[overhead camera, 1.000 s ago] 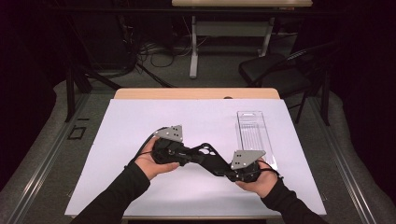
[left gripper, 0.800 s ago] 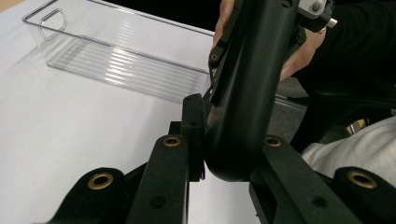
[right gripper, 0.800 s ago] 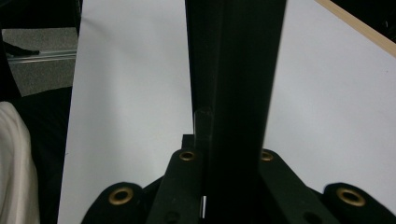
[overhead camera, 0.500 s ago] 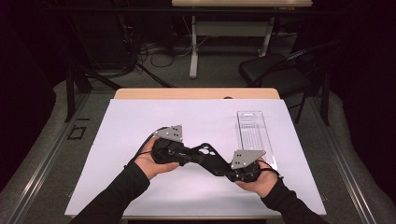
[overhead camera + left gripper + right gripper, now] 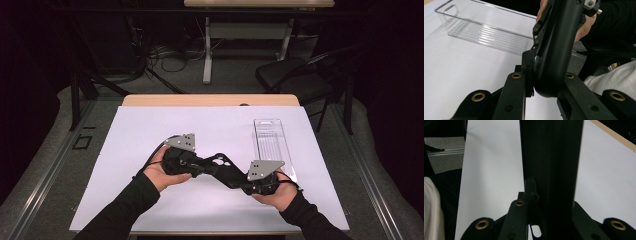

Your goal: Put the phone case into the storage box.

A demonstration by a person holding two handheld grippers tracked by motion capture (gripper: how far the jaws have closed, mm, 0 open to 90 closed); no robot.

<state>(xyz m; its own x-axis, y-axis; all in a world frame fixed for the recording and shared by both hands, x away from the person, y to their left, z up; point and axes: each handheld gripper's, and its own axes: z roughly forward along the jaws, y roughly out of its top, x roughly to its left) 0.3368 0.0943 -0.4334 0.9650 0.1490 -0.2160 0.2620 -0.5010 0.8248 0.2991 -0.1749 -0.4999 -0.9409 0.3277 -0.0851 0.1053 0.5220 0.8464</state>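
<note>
White paper covers the table (image 5: 150,200), and above it the left gripper (image 5: 212,162) and right gripper (image 5: 231,176) meet tip to tip, each narrowly clamped on the other's jaw; the rigid, smooth clear tray (image 5: 272,145) beside them looks light, best pinched by a wall.

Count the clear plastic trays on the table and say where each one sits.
1. The clear tray lies on the white table cover's right side, just beyond the right gripper; nothing seems to hide another.
</note>
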